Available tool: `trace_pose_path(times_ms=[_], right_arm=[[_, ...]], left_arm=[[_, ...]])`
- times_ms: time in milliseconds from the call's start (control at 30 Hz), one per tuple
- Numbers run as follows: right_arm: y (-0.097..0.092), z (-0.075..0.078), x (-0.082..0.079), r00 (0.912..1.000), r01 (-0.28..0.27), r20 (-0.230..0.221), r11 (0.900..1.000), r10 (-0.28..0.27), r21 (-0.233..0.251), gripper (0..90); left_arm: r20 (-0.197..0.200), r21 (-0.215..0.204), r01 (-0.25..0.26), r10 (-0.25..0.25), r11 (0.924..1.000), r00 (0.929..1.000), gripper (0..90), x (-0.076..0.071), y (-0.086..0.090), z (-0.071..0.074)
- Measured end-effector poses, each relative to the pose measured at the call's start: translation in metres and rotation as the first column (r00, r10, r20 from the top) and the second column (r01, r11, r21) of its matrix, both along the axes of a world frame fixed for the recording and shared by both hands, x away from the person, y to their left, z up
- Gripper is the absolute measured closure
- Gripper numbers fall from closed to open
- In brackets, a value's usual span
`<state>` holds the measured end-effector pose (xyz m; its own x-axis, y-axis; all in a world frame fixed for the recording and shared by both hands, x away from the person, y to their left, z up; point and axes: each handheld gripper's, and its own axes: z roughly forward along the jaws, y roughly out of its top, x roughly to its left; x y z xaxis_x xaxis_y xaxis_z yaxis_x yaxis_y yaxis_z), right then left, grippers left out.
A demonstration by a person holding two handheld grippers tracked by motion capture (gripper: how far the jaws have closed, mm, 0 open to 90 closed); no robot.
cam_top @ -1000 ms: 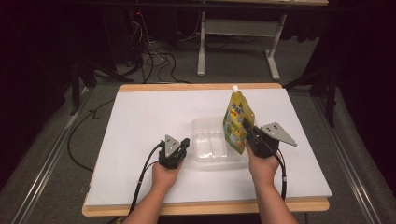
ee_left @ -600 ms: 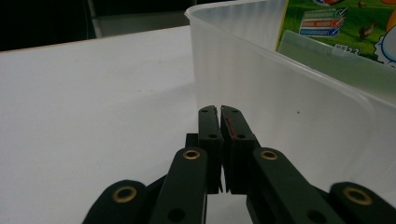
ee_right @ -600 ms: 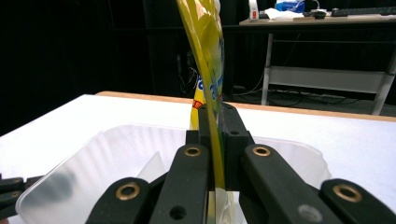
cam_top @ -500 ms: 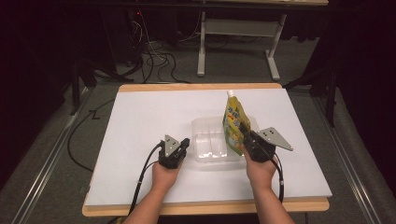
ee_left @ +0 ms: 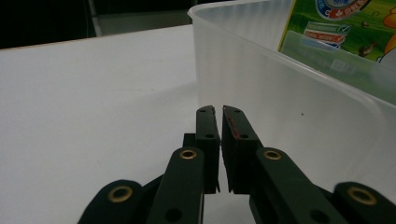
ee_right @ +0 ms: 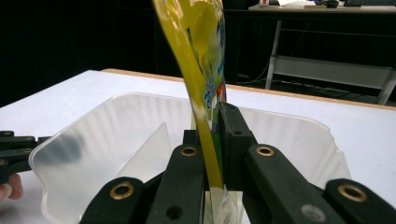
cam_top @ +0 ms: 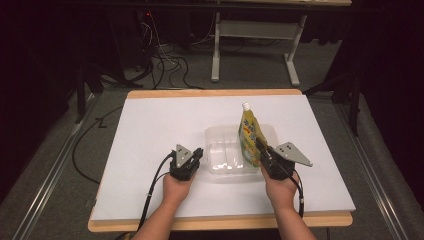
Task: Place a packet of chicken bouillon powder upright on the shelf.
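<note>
High view: a clear plastic tray (cam_top: 220,137) sits on the white desk (cam_top: 150,125), and a yellow-green spouted pouch (cam_top: 248,135) stands upright over the tray's right part, white cap at the top. The right gripper (cam_top: 261,150) has its jaws clenched on the pouch's lower edge; in the right gripper view the pouch (ee_right: 201,70) rises from between the two black jaws above the tray (ee_right: 116,135). The left gripper (cam_top: 196,156) rests just beside the tray's left wall, and the left gripper view shows its jaws nearly together with nothing between them, having just eased open a sliver.
</note>
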<state>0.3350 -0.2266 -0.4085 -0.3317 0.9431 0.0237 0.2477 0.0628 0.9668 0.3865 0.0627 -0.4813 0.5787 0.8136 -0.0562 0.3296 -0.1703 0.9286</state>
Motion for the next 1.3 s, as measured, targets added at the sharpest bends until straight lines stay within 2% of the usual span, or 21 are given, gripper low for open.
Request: trace_pose_path(times_ms=[467,500,533,567,600,667,700,733,767,800,833,867,900,967,1000,1033,1067,1100,1167,1233,1300], right_arm=[[-0.002,0.0,0.001,0.9998,-0.019,-0.01,0.9998,0.019,0.001,85.7],[-0.002,0.0,0.001,0.9996,-0.023,-0.014,0.9997,0.023,0.0,83.2],[-0.003,-0.001,0.002,0.999,-0.037,-0.025,0.9993,0.037,0.001,74.0],[-0.003,-0.001,0.002,0.999,-0.037,-0.025,0.9993,0.037,0.001,74.0],[-0.003,0.0,0.003,0.9988,-0.04,-0.029,0.9992,0.04,0.001,70.3],[-0.003,0.001,0.004,0.9978,-0.054,-0.039,0.9985,0.054,0.003,59.3],[-0.003,0.002,0.002,0.9958,-0.082,-0.042,0.9965,0.081,-0.017,49.4],[-0.003,0.002,0.002,0.9958,-0.082,-0.042,0.9965,0.081,-0.017,49.4],[-0.003,0.003,0.0,0.9946,-0.096,-0.041,0.9948,0.095,-0.032,44.4],[-0.006,0.005,-0.005,0.993,-0.114,-0.038,0.9922,0.112,-0.05,33.7],[-0.006,0.005,-0.005,0.993,-0.114,-0.038,0.9922,0.112,-0.05,33.7],[-0.011,0.006,-0.013,0.9926,-0.118,-0.037,0.9909,0.116,-0.065,25.3],[-0.011,0.006,-0.013,0.9926,-0.118,-0.037,0.9909,0.116,-0.065,25.3],[-0.025,0.007,-0.027,0.99,-0.138,-0.036,0.9897,0.136,-0.039,22.1],[-0.025,0.007,-0.027,0.99,-0.138,-0.036,0.9897,0.136,-0.039,21.3],[-0.038,0.008,-0.036,0.9905,-0.136,-0.026,0.9904,0.135,-0.028,21.3],[-0.038,0.008,-0.036,0.9905,-0.136,-0.026,0.9904,0.135,-0.028,21.3],[-0.045,0.008,-0.04,0.9917,-0.127,-0.021,0.9915,0.127,-0.027,21.3],[-0.063,0.006,-0.043,0.9953,-0.096,-0.017,0.995,0.096,-0.027,21.9],[-0.086,0.0,-0.043,0.9986,-0.037,-0.039,0.9992,0.037,-0.016,22.8],[-0.104,-0.007,-0.04,0.9985,0.015,-0.052,0.9998,-0.016,-0.016,24.7]], left_arm=[[-0.004,-0.001,-0.008,0.008,1.0,1.0,80.5,0.001,0.0,0.0],[-0.008,-0.001,-0.012,0.012,0.9999,0.9999,79.3,0.001,0.0,0.0],[-0.02,-0.014,-0.018,0.018,0.9997,0.9996,77.2,0.002,0.001,0.0],[-0.02,-0.014,-0.018,0.018,0.9997,0.9996,75.6,0.002,0.001,0.0],[-0.028,-0.02,-0.02,0.02,0.9996,0.9994,75.6,0.003,0.001,0.0],[-0.05,-0.038,-0.025,0.023,0.999,0.9985,69.5,0.005,0.003,0.0],[-0.077,-0.038,-0.036,0.033,0.9986,0.9965,65.9,0.006,0.006,0.001],[-0.077,-0.038,-0.036,0.033,0.9986,0.9965,63.7,0.006,0.006,0.001],[-0.079,-0.028,-0.036,0.034,0.999,0.9963,63.7,0.005,0.007,0.002],[-0.077,-0.017,-0.032,0.031,0.9993,0.9966,56.7,0.003,0.008,0.004],[-0.075,-0.009,-0.025,0.024,0.9997,0.9969,56.7,0.001,0.011,0.006],[-0.073,0.001,-0.018,0.018,0.9998,0.9972,53.2,-0.001,0.015,0.009],[-0.075,0.014,-0.011,0.012,0.9998,0.9971,53.2,-0.002,0.019,0.013],[-0.076,0.026,-0.003,0.005,0.9997,0.9971,46.6,-0.007,0.032,0.022],[-0.073,0.03,0.0,0.002,0.9996,0.9973,46.6,-0.01,0.039,0.026],[-0.074,0.035,0.0,0.003,0.9994,0.9973,42.6,-0.014,0.048,0.03],[-0.07,0.05,-0.001,0.005,0.9988,0.9975,42.6,-0.017,0.056,0.033],[-0.066,0.07,-0.006,0.011,0.9976,0.9977,41.5,-0.022,0.068,0.037],[-0.067,0.086,-0.023,0.029,0.996,0.9973,40.1,-0.028,0.087,0.04],[-0.09,0.099,-0.054,0.063,0.9936,0.994,38.3,-0.034,0.111,0.04],[-0.107,0.088,-0.081,0.09,0.9929,0.9902,37.3,-0.041,0.131,0.037]])
